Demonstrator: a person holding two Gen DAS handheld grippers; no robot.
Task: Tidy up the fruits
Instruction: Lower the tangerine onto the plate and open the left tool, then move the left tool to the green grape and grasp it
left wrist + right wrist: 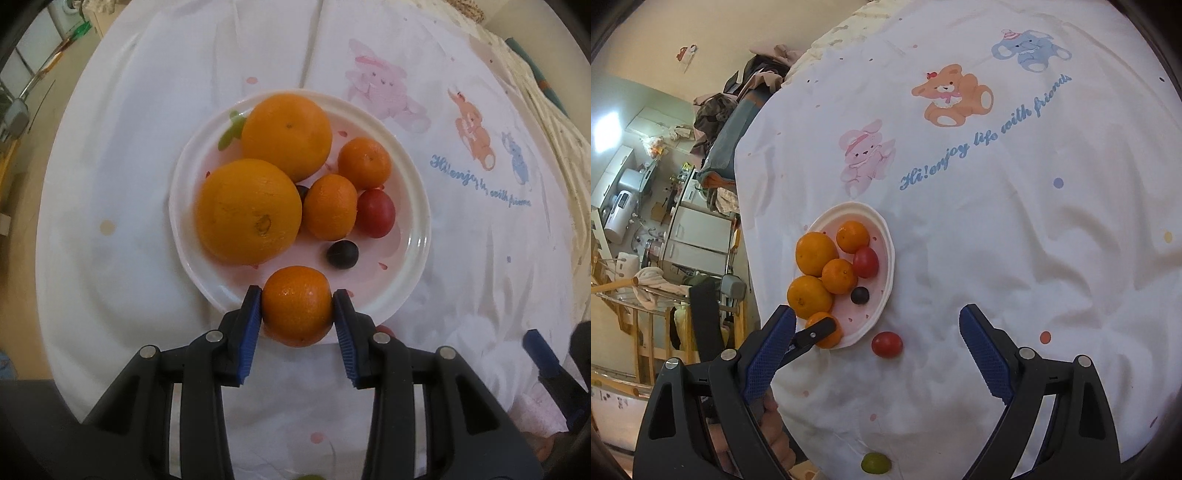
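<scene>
- Orange skin is showing between blue pads – the left gripper is clamping a small mandarin over the near rim of the white plate.
- Sitting on that plate: two big oranges, two more mandarins, a red plum and a dark grape.
- Over on the other side, the right gripper is hovering with its fingers spread wide – nothing between them.
- Lying on the printed cloth, just beside the plate, is a second red plum; a green fruit is waiting nearer the camera.
</scene>
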